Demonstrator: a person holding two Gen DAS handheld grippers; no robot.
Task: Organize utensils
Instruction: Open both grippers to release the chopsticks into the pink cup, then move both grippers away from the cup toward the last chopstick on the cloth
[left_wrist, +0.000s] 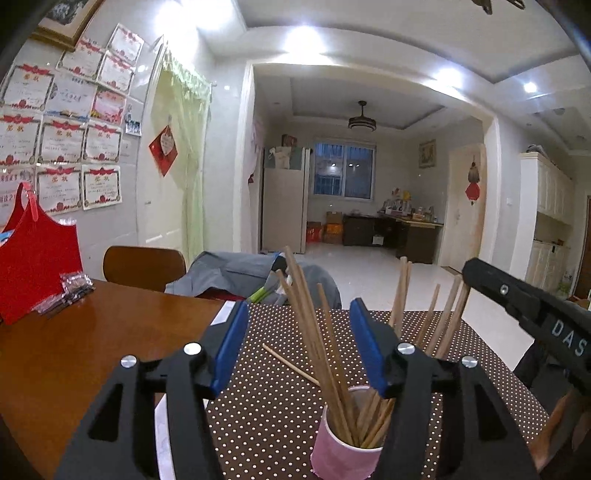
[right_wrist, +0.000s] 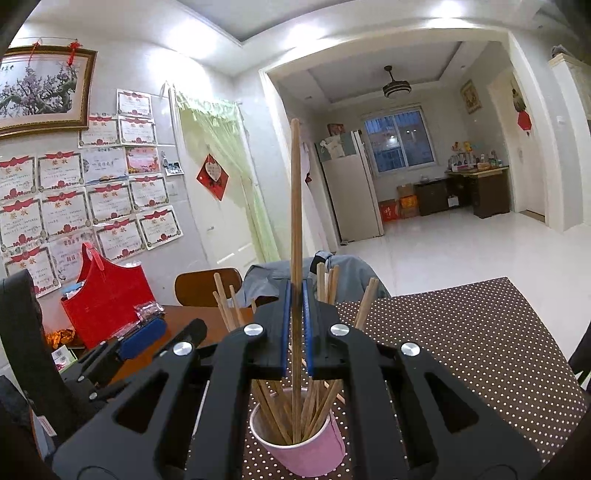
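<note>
A pink paper cup (left_wrist: 345, 452) holding several wooden chopsticks (left_wrist: 314, 332) stands on a brown polka-dot mat (left_wrist: 258, 413). My left gripper (left_wrist: 299, 308) hangs open just behind and above the cup. Some chopsticks rise between its blue pads (left_wrist: 231, 347) without being pressed. One loose chopstick (left_wrist: 290, 365) lies flat on the mat beyond the cup. My right gripper (right_wrist: 296, 286) is shut on a single upright chopstick (right_wrist: 295, 184) whose lower end reaches into the cup (right_wrist: 310, 456). The right gripper's black body (left_wrist: 535, 314) shows at the right of the left wrist view.
The mat covers part of a wooden table (left_wrist: 92, 350). A red bag (left_wrist: 33, 258) and a small plastic packet (left_wrist: 70, 290) sit at the table's left. A wooden chair (left_wrist: 144, 266) and a grey garment (left_wrist: 236, 273) stand behind the far edge.
</note>
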